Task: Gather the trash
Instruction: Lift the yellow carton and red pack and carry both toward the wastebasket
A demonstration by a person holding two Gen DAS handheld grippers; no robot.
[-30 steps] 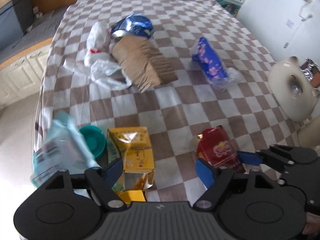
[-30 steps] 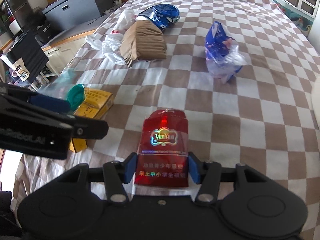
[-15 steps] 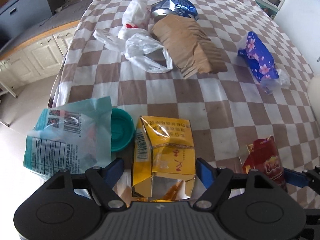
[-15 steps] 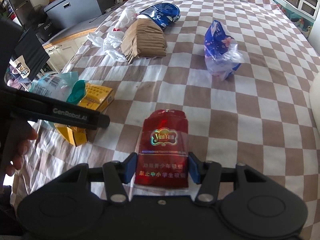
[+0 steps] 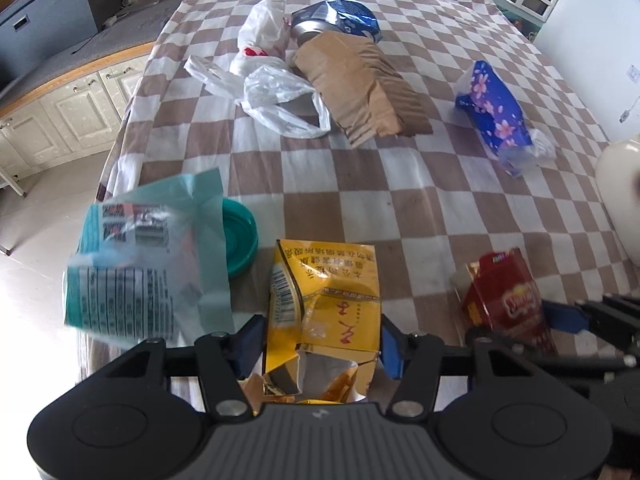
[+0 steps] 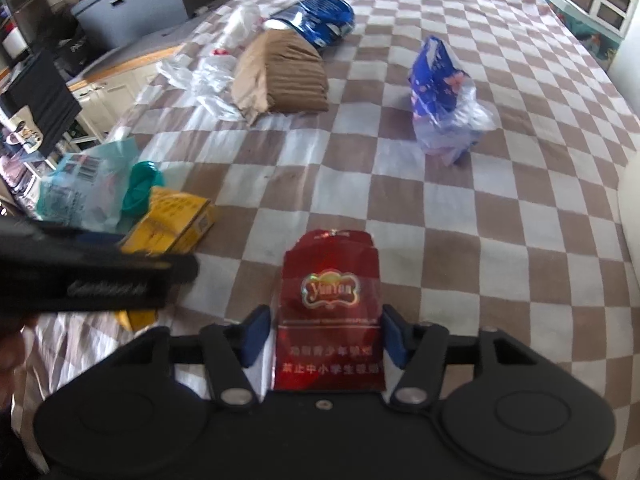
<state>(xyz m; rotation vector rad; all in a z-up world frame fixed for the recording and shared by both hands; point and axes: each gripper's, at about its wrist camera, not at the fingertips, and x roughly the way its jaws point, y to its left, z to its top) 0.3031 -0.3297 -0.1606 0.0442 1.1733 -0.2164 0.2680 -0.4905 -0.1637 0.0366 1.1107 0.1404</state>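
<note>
Left gripper (image 5: 320, 340) straddles torn yellow carton (image 5: 326, 312) at near edge of checkered tablecloth (image 5: 400, 184); jaws just closing, blue pads flush on both side walls, so gripping. Carton's long axis runs straight out along fingers, torn end nearest tool. Right gripper (image 6: 324, 334) clamps red cigarette pack (image 6: 329, 316) same way, just to right. Both loads seated; lift looks next.
</note>
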